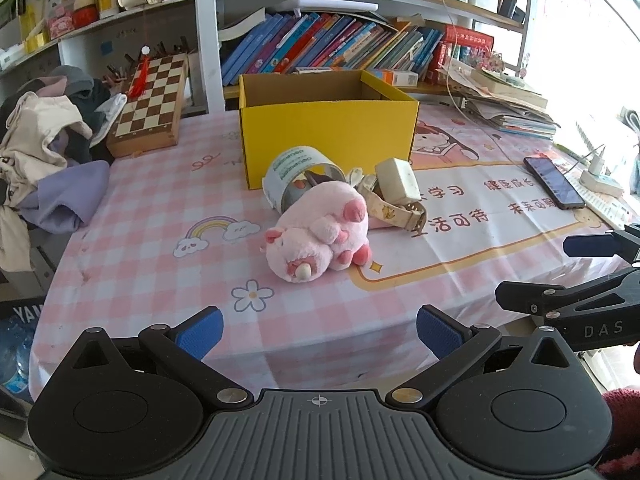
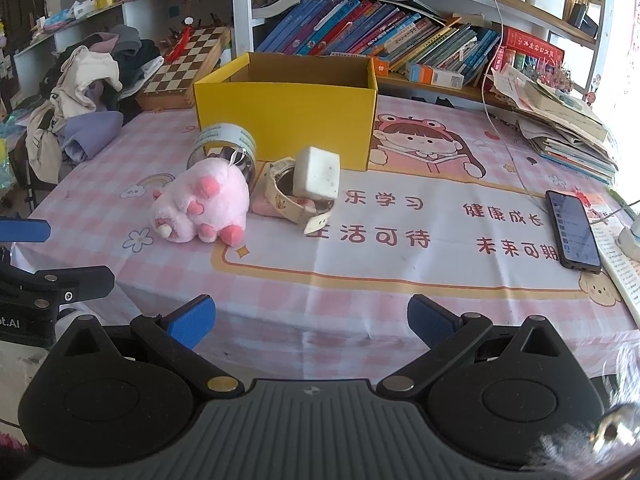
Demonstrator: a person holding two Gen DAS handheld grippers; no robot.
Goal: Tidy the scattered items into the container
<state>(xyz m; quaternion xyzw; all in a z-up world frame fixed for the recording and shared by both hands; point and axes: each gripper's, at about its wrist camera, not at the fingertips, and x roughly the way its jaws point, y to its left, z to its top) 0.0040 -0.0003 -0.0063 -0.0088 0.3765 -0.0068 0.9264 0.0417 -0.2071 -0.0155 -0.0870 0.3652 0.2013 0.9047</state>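
Observation:
An open yellow cardboard box (image 1: pixel 326 136) (image 2: pixel 286 120) stands at the back of the table. In front of it lie a pink plush pig (image 1: pixel 318 234) (image 2: pixel 202 206), a clear cylindrical jar (image 1: pixel 298 178) (image 2: pixel 224 148) on its side, a cream strap (image 1: pixel 394 208) (image 2: pixel 294 204) coiled in a ring and a white block (image 1: pixel 398 180) (image 2: pixel 318 174) resting on it. My left gripper (image 1: pixel 319 332) is open near the table's front edge, short of the pig. My right gripper (image 2: pixel 311 322) is open too, holding nothing; it also appears at the left wrist view's right edge.
A black phone (image 1: pixel 554 182) (image 2: pixel 574 234) lies at the right. A chessboard box (image 1: pixel 150 106) (image 2: pixel 188 66) and a heap of clothes (image 1: pixel 44 152) (image 2: pixel 86 92) sit at the left. Books (image 2: pixel 560 124) are stacked at the back right, shelves behind.

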